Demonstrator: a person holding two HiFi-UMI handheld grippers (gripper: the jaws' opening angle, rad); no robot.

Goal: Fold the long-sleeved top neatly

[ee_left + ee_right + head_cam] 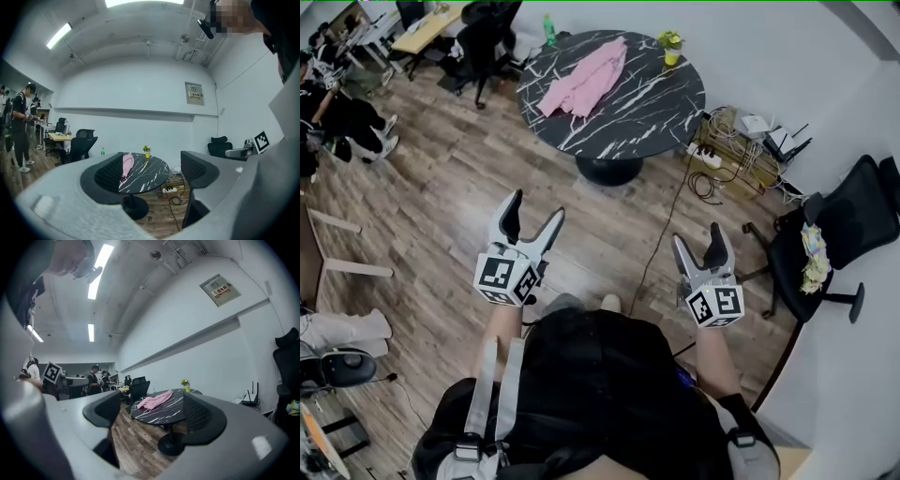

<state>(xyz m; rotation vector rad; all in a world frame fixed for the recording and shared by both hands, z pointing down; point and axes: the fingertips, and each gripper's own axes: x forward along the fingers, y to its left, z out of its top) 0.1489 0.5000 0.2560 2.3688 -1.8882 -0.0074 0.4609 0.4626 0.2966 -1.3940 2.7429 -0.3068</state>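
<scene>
Pink fabric, the long-sleeved top (581,84), lies bunched and unfolded on the round black marble-patterned table (647,117) in the head view, spread over the table's far-left part, with a small yellow plant pot (670,49) at the table's far-right rim and a green bottle (549,28) just beyond its far edge. The left gripper (538,204) and right gripper (696,234) are held out level above the wooden floor, well short of the table, and a tangle of cables (711,173) lies on the floor beside the table's base on the right. In the left gripper view the jaws stand wide apart with nothing between them but the distant table, the top showing on its left side: that claw is released and empty. The right gripper view shows the same, both pads spread and only the far table and the pink heap framed between them, so this claw is released too. Folding has not begun, as I read it. The likely troubles ahead are a foot catching the cables on the approach, a sleeve sweeping the plant pot over once the top is spread across the table, and a pinch into the crumpled heap seizing several layers together, which would drag the garment askew.
</scene>
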